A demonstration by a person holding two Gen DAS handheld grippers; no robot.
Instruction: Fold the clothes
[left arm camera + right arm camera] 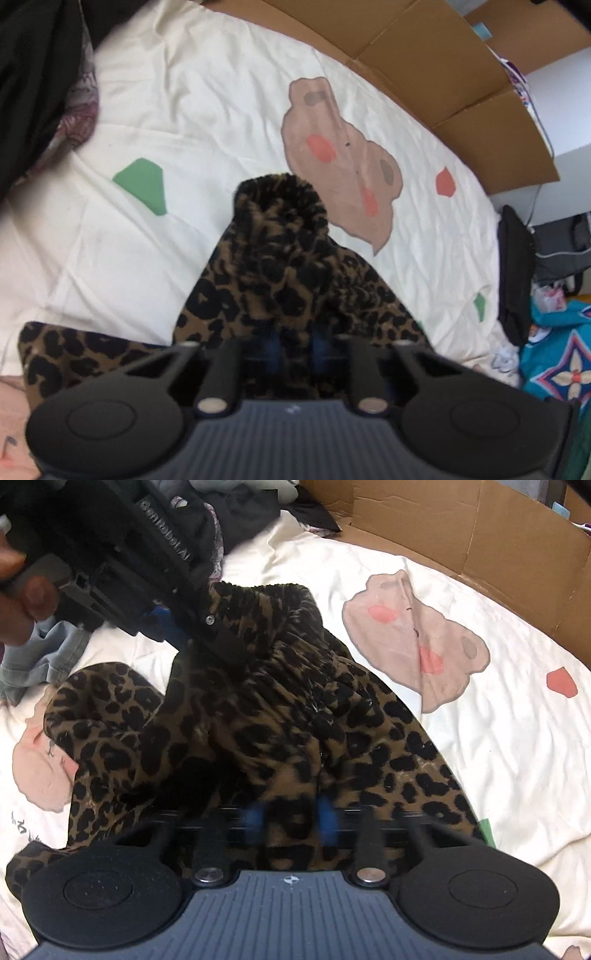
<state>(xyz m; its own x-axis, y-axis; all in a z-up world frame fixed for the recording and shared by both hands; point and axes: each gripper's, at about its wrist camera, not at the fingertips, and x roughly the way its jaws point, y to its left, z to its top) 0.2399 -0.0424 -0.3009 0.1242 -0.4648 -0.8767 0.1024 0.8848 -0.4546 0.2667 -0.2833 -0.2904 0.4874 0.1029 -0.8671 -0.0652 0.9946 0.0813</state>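
Observation:
A leopard-print garment (280, 266) is bunched and lifted over a cream bedsheet (184, 110). My left gripper (295, 347) is shut on a fold of it, the cloth rising in a peak in front of the fingers. In the right wrist view the same garment (258, 720) spreads wider across the bed. My right gripper (291, 819) is shut on its near edge, blue fingertips (327, 818) pinching the cloth. The left gripper (218, 642) shows there at upper left, held by a hand, clamped on the garment's far edge.
The sheet has a brown bear print (340, 155) and coloured shapes. Flattened cardboard (443, 74) lines the far side. A pile of dark clothes (221, 509) and a denim piece (48, 653) lie at the left. Bags and a teal cloth (554, 354) are at right.

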